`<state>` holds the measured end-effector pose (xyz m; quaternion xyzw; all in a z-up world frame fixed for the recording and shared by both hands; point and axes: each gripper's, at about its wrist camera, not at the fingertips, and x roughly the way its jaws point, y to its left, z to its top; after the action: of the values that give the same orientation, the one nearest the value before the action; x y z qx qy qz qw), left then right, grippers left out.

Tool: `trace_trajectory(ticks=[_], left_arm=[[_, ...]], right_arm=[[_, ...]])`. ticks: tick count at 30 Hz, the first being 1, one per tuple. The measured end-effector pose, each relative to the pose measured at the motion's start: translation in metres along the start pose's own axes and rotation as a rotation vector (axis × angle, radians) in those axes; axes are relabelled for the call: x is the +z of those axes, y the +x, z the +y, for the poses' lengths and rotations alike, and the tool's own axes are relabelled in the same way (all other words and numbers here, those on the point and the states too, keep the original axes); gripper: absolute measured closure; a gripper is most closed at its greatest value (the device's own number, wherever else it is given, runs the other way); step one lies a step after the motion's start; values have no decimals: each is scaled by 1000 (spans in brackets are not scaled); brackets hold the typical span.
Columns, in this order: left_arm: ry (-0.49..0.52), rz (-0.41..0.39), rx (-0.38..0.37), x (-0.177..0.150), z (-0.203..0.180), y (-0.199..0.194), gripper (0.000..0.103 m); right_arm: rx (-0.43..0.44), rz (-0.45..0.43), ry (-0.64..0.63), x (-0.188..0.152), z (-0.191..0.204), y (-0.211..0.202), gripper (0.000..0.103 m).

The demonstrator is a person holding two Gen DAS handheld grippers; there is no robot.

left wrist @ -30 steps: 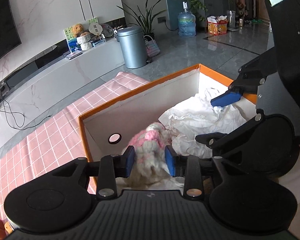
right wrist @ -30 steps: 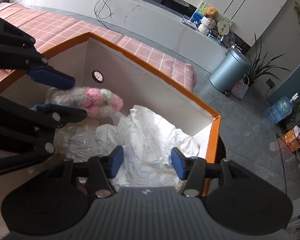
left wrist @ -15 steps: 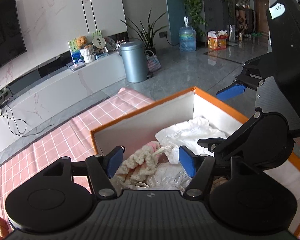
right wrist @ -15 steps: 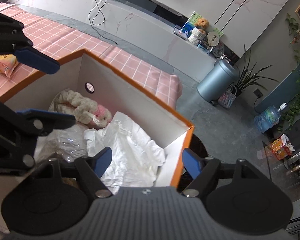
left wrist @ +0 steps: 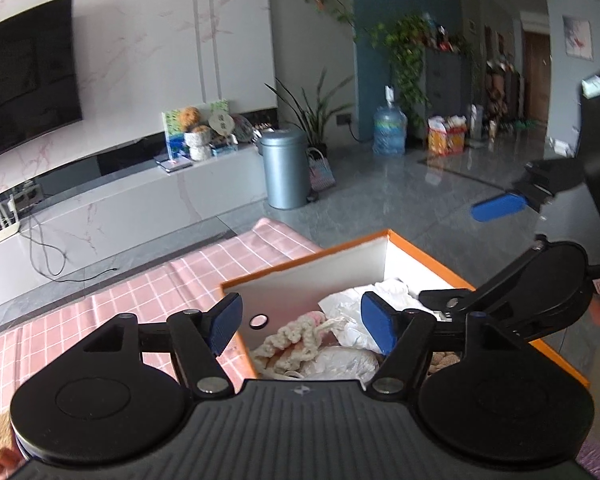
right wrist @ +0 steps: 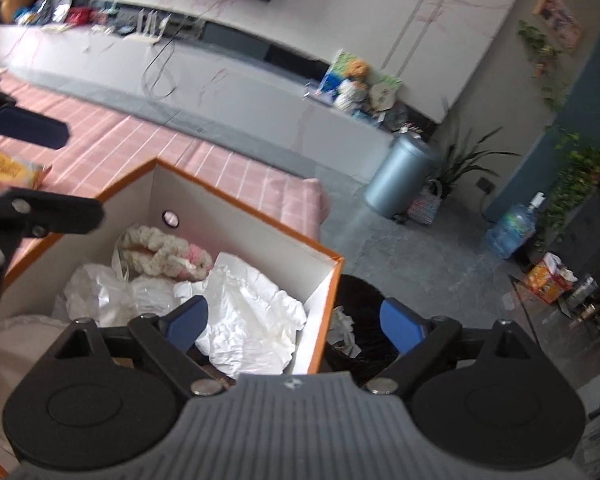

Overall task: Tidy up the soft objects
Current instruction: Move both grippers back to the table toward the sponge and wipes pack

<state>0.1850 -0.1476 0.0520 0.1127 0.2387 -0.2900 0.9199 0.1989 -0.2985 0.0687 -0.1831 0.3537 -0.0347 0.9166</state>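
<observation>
An orange-rimmed white box (left wrist: 308, 265) (right wrist: 236, 196) sits on a pink checked cloth (left wrist: 100, 312). Inside lie a cream and pink knitted piece (left wrist: 296, 340) (right wrist: 168, 250), crumpled white cloth (right wrist: 252, 304) (left wrist: 388, 292) and clear plastic bags (right wrist: 100, 292). My left gripper (left wrist: 302, 328) is open and empty, raised above the box's near corner. My right gripper (right wrist: 294, 322) is open and empty, above the box's right edge. Each gripper shows in the other's view: the right one (left wrist: 500, 206) in the left wrist view, the left one (right wrist: 32, 132) in the right wrist view.
A yellow packet (right wrist: 12, 168) lies on the cloth left of the box. A black bin (right wrist: 360, 320) with scraps stands on the floor beside the box. A grey pedal bin (left wrist: 286, 172), a water bottle (left wrist: 390, 132) and a low TV bench (left wrist: 100, 208) stand further off.
My left gripper opened and let the knitted piece drop into the box, then rose and drew back. My right gripper also lifted away and opened wider.
</observation>
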Motion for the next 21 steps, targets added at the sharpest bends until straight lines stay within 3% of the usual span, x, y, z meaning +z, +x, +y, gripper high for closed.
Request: trace_trajectory(ticks=[7, 13, 21], left_arm=[[-89, -62, 60, -13, 15, -36, 23], [-156, -86, 113, -31, 33, -65, 23], [-263, -59, 189, -66, 65, -93, 23]], right_arm=[[-19, -95, 129, -8, 13, -37, 8], [37, -168, 209, -9, 41, -62, 7], [134, -195, 279, -7, 91, -75, 6]])
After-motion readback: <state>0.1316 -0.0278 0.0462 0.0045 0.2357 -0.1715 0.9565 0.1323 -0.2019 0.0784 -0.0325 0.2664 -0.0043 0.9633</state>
